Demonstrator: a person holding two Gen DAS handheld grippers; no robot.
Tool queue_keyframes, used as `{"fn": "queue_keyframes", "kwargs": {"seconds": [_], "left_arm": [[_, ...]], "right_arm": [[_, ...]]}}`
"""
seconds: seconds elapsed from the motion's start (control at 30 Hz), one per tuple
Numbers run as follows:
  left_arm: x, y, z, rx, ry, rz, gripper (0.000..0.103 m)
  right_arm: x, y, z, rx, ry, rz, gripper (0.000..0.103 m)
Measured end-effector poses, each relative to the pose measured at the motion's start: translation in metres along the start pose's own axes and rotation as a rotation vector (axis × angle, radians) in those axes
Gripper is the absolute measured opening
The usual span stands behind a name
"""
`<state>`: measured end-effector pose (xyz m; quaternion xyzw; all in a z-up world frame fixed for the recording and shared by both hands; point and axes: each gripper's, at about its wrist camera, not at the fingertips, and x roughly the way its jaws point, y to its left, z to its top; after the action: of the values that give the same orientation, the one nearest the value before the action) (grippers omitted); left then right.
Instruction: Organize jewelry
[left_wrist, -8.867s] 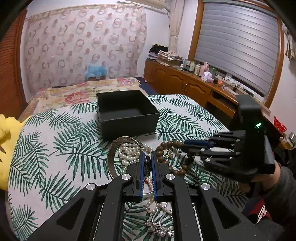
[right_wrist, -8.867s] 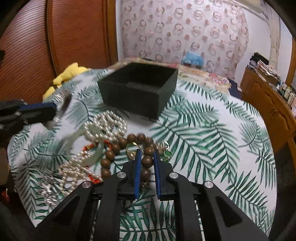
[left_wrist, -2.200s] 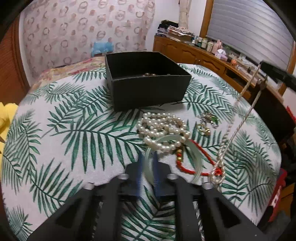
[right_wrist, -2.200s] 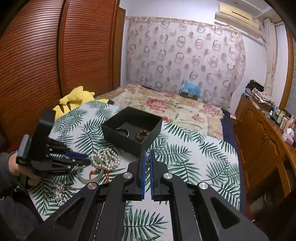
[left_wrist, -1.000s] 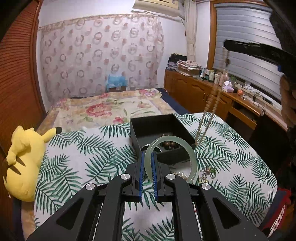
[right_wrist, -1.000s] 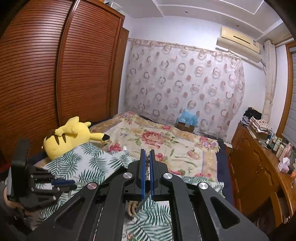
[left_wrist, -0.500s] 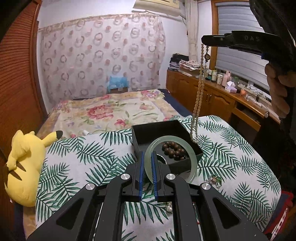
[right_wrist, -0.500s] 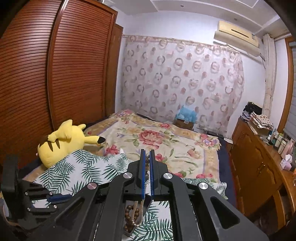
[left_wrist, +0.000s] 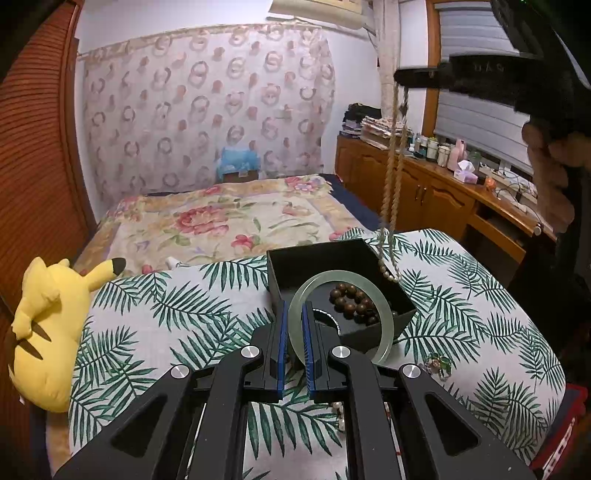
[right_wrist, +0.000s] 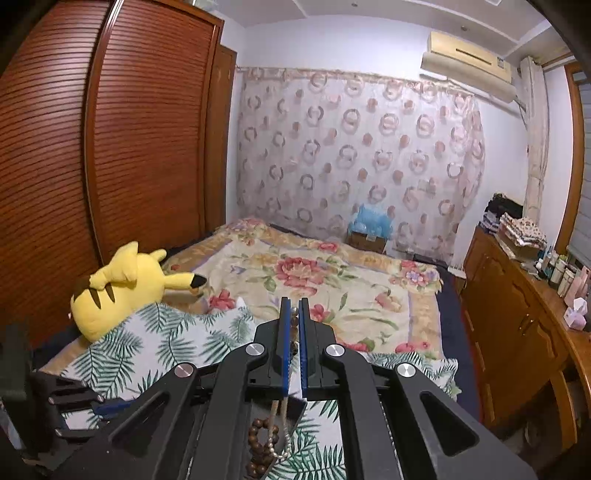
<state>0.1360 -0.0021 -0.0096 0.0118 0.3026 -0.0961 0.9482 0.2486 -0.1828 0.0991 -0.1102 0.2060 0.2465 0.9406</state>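
My left gripper (left_wrist: 293, 332) is shut on a pale green jade bangle (left_wrist: 384, 310) and holds it upright just in front of the black box (left_wrist: 295, 269). The box holds a brown wooden bead bracelet (left_wrist: 354, 304). My right gripper (left_wrist: 400, 79) is high above the box, shut on a long beige bead necklace (left_wrist: 391, 177) that hangs down with its lower end at the box's right rim. In the right wrist view the right gripper (right_wrist: 292, 321) pinches the necklace (right_wrist: 275, 435), which dangles over the brown beads (right_wrist: 258, 443) below.
The table has a palm-leaf cloth (left_wrist: 166, 314). A small green ring cluster (left_wrist: 437, 363) and some pearls (left_wrist: 338, 413) lie on it near my left gripper. A yellow plush toy (left_wrist: 44, 332) sits at the left edge. A bed and a wooden cabinet (left_wrist: 436, 199) stand behind.
The right gripper has carried the hanging necklace over the box and its lower end now reaches the box rim. The left gripper with the bangle has moved slightly closer to the box.
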Motion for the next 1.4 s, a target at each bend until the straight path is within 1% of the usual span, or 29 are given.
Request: {"fn": "queue_keyframes", "kwargs": {"seconds": [0.13,0.23,0.37,0.53,0.57,0.6,0.63,0.67,0.7,0.97,1.17,1.4], "left_arm": [[0.003,0.002,0.001,-0.006,0.003,0.002,0.007],[0.003,0.002,0.002,-0.005,0.003,0.002,0.007],[0.007,0.003,0.003,-0.003,0.008,0.008,0.007],[0.019,0.004,0.006,-0.001,0.023,0.016,0.007],[0.020,0.004,0.006,0.001,0.026,0.017,0.007],[0.023,0.003,0.006,0.003,0.030,0.019,0.007],[0.025,0.002,0.006,0.004,0.033,0.020,0.007],[0.029,0.001,0.007,0.008,0.038,0.021,0.007],[0.032,0.000,0.007,0.011,0.043,0.023,0.007],[0.058,-0.008,0.017,0.031,0.070,0.045,0.007],[0.079,-0.015,0.021,0.049,0.100,0.064,0.007],[0.093,-0.019,0.022,0.057,0.128,0.065,0.007]], "right_arm": [[-0.003,0.002,0.010,-0.012,-0.017,-0.008,0.005],[-0.001,0.005,0.010,-0.025,0.002,-0.009,0.005],[0.022,0.006,-0.011,-0.021,0.084,0.000,0.006],[0.053,0.003,-0.046,0.023,0.206,0.060,0.006],[0.056,0.004,-0.052,0.015,0.225,0.065,0.008],[0.058,0.004,-0.058,0.011,0.234,0.067,0.013],[0.060,0.005,-0.063,0.012,0.241,0.073,0.016],[0.059,0.004,-0.068,0.019,0.243,0.081,0.022],[0.058,0.002,-0.073,0.025,0.245,0.082,0.023],[0.043,-0.011,-0.113,0.052,0.276,0.090,0.023],[0.027,-0.014,-0.147,0.063,0.282,0.096,0.023],[0.015,-0.011,-0.171,0.078,0.282,0.114,0.023]]}}
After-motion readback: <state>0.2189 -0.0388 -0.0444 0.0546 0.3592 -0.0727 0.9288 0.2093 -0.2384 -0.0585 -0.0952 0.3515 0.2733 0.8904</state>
